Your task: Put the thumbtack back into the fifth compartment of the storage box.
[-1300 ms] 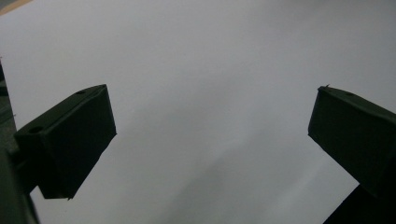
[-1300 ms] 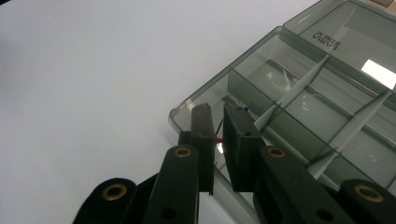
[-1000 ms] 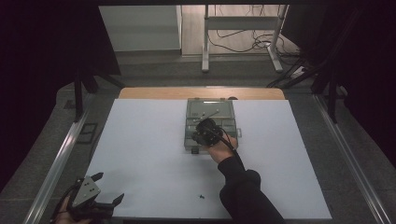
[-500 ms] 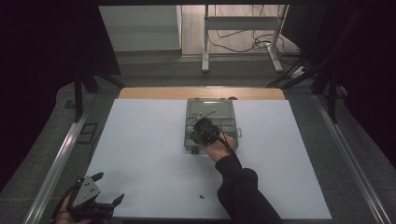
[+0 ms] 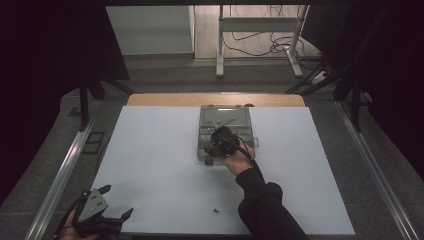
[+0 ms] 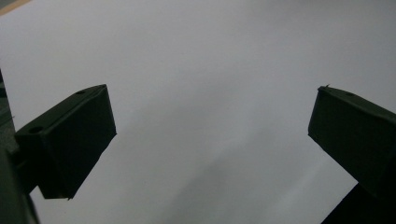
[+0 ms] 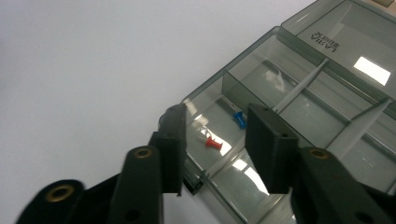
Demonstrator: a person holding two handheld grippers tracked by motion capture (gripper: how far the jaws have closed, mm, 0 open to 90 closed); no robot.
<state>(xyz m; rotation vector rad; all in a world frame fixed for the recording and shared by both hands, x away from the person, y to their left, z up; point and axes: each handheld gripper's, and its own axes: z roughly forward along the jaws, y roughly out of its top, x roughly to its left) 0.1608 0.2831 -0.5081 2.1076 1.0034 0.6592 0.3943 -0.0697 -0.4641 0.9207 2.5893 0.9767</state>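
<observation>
Between the right gripper's (image 7: 215,149) parted, empty fingers (image 7: 268,140), a red pushpin (image 7: 212,143) and a blue one (image 7: 238,118) lie in the clear compartment box (image 5: 225,131) mid-surface, while the left gripper (image 5: 97,212), fingers spread wide, hovers at the white surface's (image 5: 160,165) near-left corner.

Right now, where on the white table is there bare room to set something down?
The widest bare patch of the white tabletop runs from the left tongs up to the clear compartment box. Another lies right of the box, out to the table's right edge. It is crowded at the box, where the right tongs work; a small green bit lies near the front edge.
</observation>
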